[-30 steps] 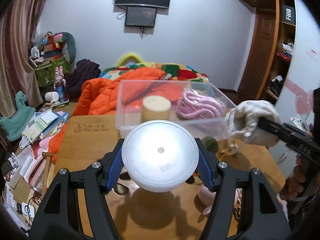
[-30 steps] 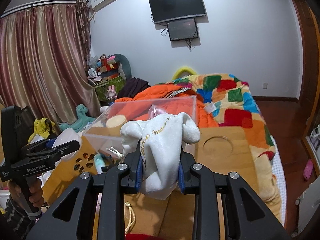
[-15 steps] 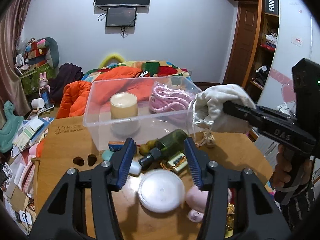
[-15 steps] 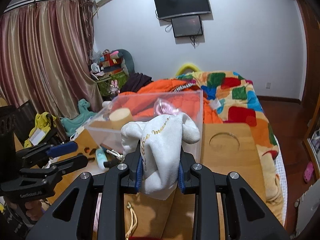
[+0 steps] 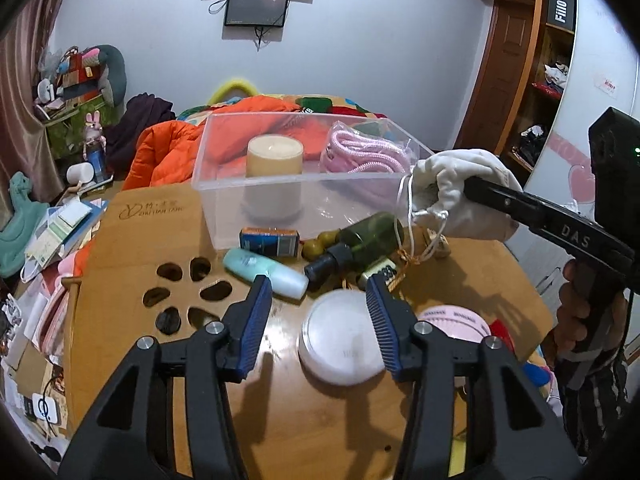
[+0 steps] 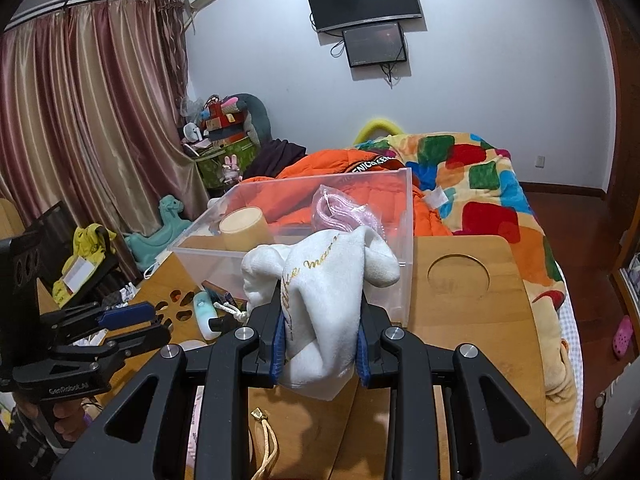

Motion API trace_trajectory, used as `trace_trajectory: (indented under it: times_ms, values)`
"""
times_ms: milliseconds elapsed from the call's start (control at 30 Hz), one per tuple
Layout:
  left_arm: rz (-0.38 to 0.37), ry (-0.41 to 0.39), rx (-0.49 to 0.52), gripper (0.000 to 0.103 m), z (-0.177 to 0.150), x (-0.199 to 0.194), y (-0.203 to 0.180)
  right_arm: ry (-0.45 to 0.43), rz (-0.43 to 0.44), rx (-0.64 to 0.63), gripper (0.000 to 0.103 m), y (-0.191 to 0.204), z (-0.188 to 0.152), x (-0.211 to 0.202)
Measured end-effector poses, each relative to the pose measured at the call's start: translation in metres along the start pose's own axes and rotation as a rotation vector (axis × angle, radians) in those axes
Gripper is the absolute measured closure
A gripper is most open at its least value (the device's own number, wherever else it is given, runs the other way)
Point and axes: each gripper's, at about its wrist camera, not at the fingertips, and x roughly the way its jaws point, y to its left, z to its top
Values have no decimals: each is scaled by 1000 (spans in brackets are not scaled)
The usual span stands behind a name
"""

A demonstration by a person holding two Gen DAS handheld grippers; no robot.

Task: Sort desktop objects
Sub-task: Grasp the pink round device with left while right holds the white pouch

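Observation:
My left gripper hovers low over the wooden table, jaws opening, nothing pressed between the blue pads. A white round container lies flat on the table just below, partly behind the right finger. My right gripper is shut on a white drawstring pouch and holds it in the air at the near right corner of the clear plastic box. From the left wrist the pouch hangs beside the box wall. In the box stand a beige cylinder and a pink rope bundle.
In front of the box lie a green bottle, a teal tube, a small orange-and-blue carton and a pink round item. Flower-shaped cut-outs pierce the tabletop. A bed with an orange jacket lies behind.
My left gripper let go of the white round container, which now lies on the table, and the gripper dropped lower with narrower jaws. The right gripper kept the pouch almost still.

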Motion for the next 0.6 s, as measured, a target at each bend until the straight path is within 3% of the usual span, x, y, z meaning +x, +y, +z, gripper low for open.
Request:
trace_trajectory:
  times_ms: [267, 367, 600]
  values:
    - [-26, 9, 3, 47, -9, -8, -10, 6, -5, 5, 79, 0, -2, -2]
    - [-57, 11, 2, 42, -11, -12, -16, 7, -7, 5, 79, 0, -3, -4]
    - [-143, 20, 54, 41, -13, -15, -43, 11, 2, 21, 79, -3, -9, -8]
